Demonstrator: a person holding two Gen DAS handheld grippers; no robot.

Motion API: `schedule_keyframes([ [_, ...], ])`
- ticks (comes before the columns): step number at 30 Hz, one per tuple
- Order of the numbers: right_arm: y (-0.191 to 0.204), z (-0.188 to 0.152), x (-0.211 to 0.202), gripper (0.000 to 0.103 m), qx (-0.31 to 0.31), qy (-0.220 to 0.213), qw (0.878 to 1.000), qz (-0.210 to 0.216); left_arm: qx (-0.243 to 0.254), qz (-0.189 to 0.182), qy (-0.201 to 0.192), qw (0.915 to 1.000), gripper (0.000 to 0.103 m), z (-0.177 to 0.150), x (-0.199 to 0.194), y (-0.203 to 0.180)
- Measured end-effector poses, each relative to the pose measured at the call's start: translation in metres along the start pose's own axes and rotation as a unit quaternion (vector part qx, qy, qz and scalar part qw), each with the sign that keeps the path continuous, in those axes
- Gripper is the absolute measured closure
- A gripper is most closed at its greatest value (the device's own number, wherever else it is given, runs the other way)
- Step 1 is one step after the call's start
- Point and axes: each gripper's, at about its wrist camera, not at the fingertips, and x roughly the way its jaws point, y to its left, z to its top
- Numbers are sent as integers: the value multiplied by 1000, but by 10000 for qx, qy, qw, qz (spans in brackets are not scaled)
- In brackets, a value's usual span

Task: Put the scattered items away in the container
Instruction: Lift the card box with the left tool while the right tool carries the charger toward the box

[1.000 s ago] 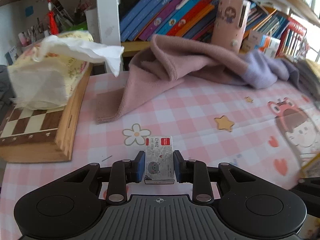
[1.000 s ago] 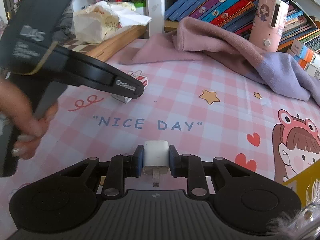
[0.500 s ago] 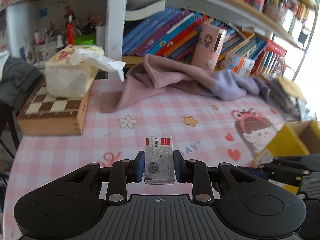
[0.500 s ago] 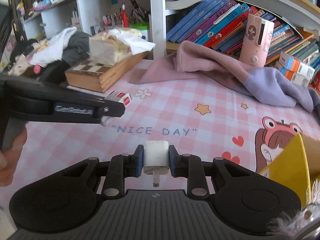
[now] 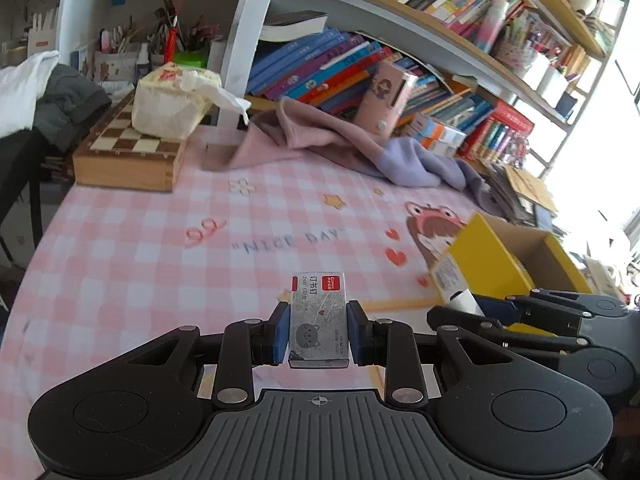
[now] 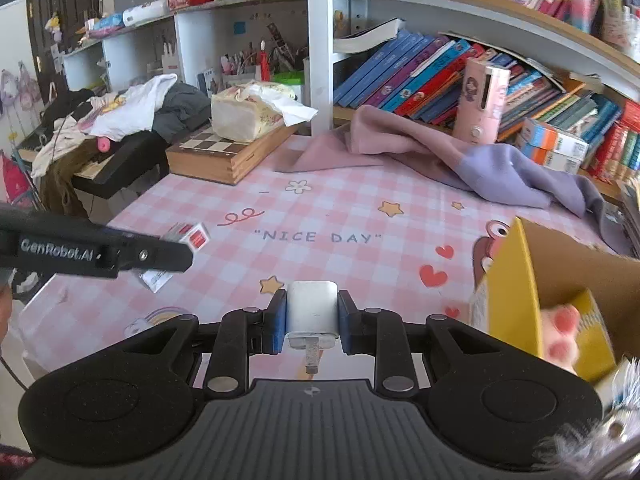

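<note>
My left gripper (image 5: 319, 330) is shut on a small grey staple box (image 5: 319, 320) with a red label, held above the pink checked tablecloth (image 5: 160, 248). The right gripper (image 6: 312, 316) is shut on a white charger plug (image 6: 312, 312), its metal pin pointing back at the camera. An open yellow cardboard box (image 5: 504, 252) stands at the table's right; in the right wrist view the yellow box (image 6: 560, 280) is close on the right with something pink inside. In that view the left gripper (image 6: 172, 254) and the staple box (image 6: 192, 236) are on the left. In the left wrist view the right gripper (image 5: 476, 310) sits low right.
A pink and lilac cloth (image 5: 340, 144) lies at the back of the table. A wooden chess box (image 5: 132, 156) with a tissue pack (image 5: 172, 104) on it stands back left. A pink cylinder device (image 5: 384, 100) and rows of books (image 5: 320, 68) fill the shelf behind.
Both grippers have risen and drawn back from the table with their items held. The yellow box has come into view on the right, closer in both views.
</note>
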Motion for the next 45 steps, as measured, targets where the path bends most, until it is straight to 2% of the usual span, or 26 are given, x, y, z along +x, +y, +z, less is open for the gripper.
schedule_keyframes([
  [7, 21, -25, -34, 79, 47, 39, 10000, -66, 83, -168, -25, 9998, 75, -31, -36, -10],
  [19, 52, -68, -98, 79, -72, -179, 9998, -84, -13, -190, -291, 9994, 75, -87, -104, -28],
  [24, 65, -89, -121, 79, -124, -231, 9996, -40, -78, -161, -258, 9995, 75, -109, -124, -35],
  [29, 67, -107, -141, 79, 3, -257, 9996, -142, 58, -209, -255, 9994, 75, -122, -136, -48],
  [34, 60, -121, -161, 79, 228, -245, 9985, -433, 258, -445, -161, 9985, 75, -128, -136, -64],
  [38, 47, -132, -178, 79, 470, -231, 9957, -765, 432, -789, -2, 9959, 75, -131, -126, -83],
  [45, 20, -159, -211, 79, 972, -180, 9852, -1399, 906, -1436, 268, 9851, 75, -135, -107, -124],
])
